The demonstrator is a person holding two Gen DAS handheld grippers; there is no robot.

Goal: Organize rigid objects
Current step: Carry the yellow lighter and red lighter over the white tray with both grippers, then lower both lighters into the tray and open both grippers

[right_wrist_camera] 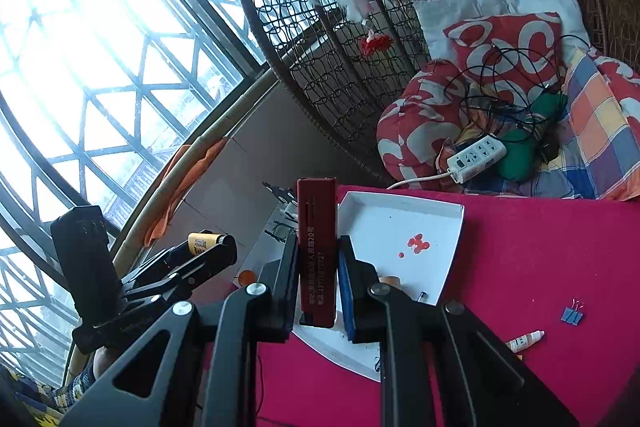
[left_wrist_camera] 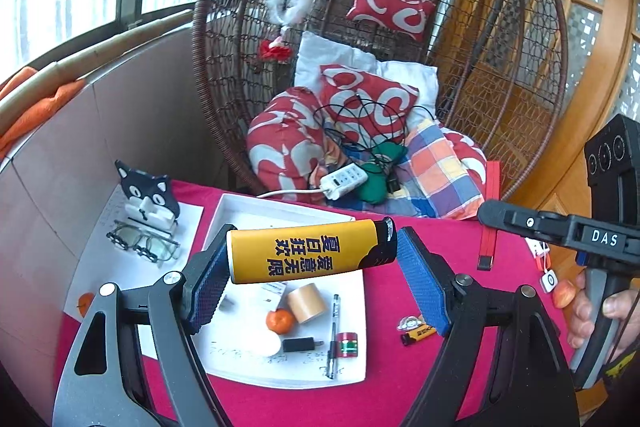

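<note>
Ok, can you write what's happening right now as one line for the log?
left gripper: shut on yellow lighter | right gripper: shut on dark red lighter | both above white tray

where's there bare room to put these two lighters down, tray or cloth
The white tray is mostly bare between its rims, apart from a few red spots. The red cloth is open between the tray's rim and the blue binder clips. It is crowded on the white sheet: tape roll, orange, pen, adapter.
</note>
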